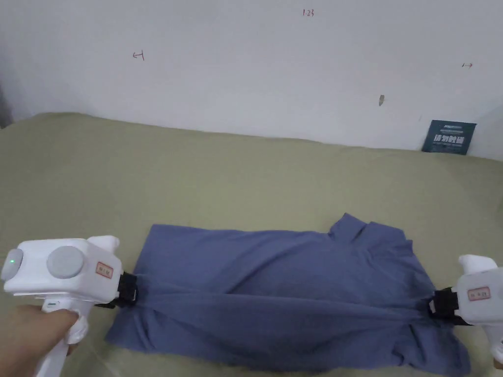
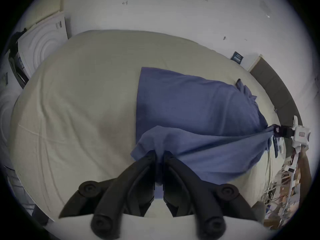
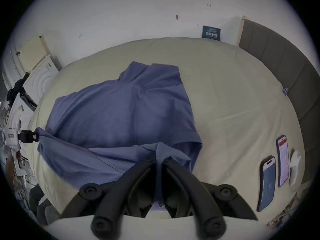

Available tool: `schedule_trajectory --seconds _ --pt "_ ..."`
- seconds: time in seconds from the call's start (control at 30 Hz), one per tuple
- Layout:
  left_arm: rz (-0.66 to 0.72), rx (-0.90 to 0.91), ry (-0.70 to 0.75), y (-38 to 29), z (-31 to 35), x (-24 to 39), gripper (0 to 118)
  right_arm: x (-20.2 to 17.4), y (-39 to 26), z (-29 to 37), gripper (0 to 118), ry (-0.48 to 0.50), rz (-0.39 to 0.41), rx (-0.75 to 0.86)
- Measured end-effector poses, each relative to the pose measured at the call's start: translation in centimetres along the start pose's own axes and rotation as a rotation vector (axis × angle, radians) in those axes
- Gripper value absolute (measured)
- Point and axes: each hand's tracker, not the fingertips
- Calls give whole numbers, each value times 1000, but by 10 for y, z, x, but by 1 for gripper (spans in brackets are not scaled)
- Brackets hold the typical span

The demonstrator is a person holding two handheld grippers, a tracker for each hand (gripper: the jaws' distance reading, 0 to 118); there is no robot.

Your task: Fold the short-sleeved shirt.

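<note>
Two grippers stretch a blue short-sleeved shirt (image 1: 275,289) taut across an olive-sheeted bed (image 1: 196,172): the left gripper (image 1: 128,290) has its jaws clamped on the hem end, the right gripper (image 1: 438,307) on the shoulder end. Pulling apart lifts a straight ridge, seemingly a fold line, while the far half lies flat

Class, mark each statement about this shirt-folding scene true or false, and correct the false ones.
1. The shirt is blue. True.
2. The left hand-held gripper is shut on the shirt. True.
3. The right hand-held gripper hangs open above the bed. False: it is shut on the shirt too.
4. The shirt lies on a wooden floor. False: it lies on a bed with a pale green sheet.
5. Two phones lie on the bed. True.
6. The fabric between the hand-held grippers is pulled into a taut ridge. True.
</note>
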Motion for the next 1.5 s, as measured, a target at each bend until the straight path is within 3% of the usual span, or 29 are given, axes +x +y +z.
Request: schedule_trajectory --seconds 0.1,0.13,0.17,0.2,0.23,0.27,0.43,0.57,0.63,0.67,0.7,0.73,0.77,0.8,0.83,1.07,1.13,1.17,1.23,1.27,1.3,1.5 --pt "-12 -10 11 5 -23 -8 9 2 -1 -15 10 -13 -7 -14" --pt "-17 0 13 4 -27 -7 11 3 -3 -18 24 -17 -7 -5" --pt "-13 5 16 5 -30 -7 18 2 -5 -20 49 -23 -7 14" --pt "-9 5 18 2 -29 -6 44 2 -8 -21 89 -36 -2 44" --pt "6 20 26 1 -29 -7 73 9 -8 -28 105 -52 -5 60" --pt "25 37 38 -1 -29 -9 91 11 -11 -28 106 -46 -9 67" --pt "85 211 -53 -18 12 -26 94 22 -34 26 103 85 -87 342" --pt "-29 523 38 -71 87 -3 93 5 -69 94 103 53 -66 553" --pt "-73 623 79 -102 115 11 91 -8 -90 121 88 35 -64 626" --pt "-85 650 109 -118 123 16 91 -14 -99 133 69 31 -64 658" --pt "-93 667 131 -131 129 21 85 -21 -110 143 33 28 -53 651" --pt "-104 670 154 -141 129 18 75 -30 -119 151 4 -25 -26 642" --pt "-106 672 182 -153 132 21 55 -32 -126 150 1 -51 11 638" --pt "-118 661 178 -166 133 23 14 -39 -138 156 0 -83 45 655" --pt "-130 645 174 -179 134 25 0 -44 -151 159 0 -73 72 660" --pt "-103 479 114 -188 106 12 0 -50 -174 148 0 -5 37 577" --pt "-85 461 69 -176 98 10 2 -50 -173 144 0 1 34 565" --pt "-80 443 53 -167 93 9 12 -51 -174 144 0 8 36 562" --pt "-94 452 51 -148 78 6 71 -52 -171 141 0 8 42 556" --pt "-115 439 50 -141 72 7 90 -51 -170 140 0 9 45 554" --pt "-136 428 62 -132 62 6 95 -51 -170 141 0 11 48 554" --pt "-271 280 116 -93 6 3 94 -46 -164 143 0 9 62 562"
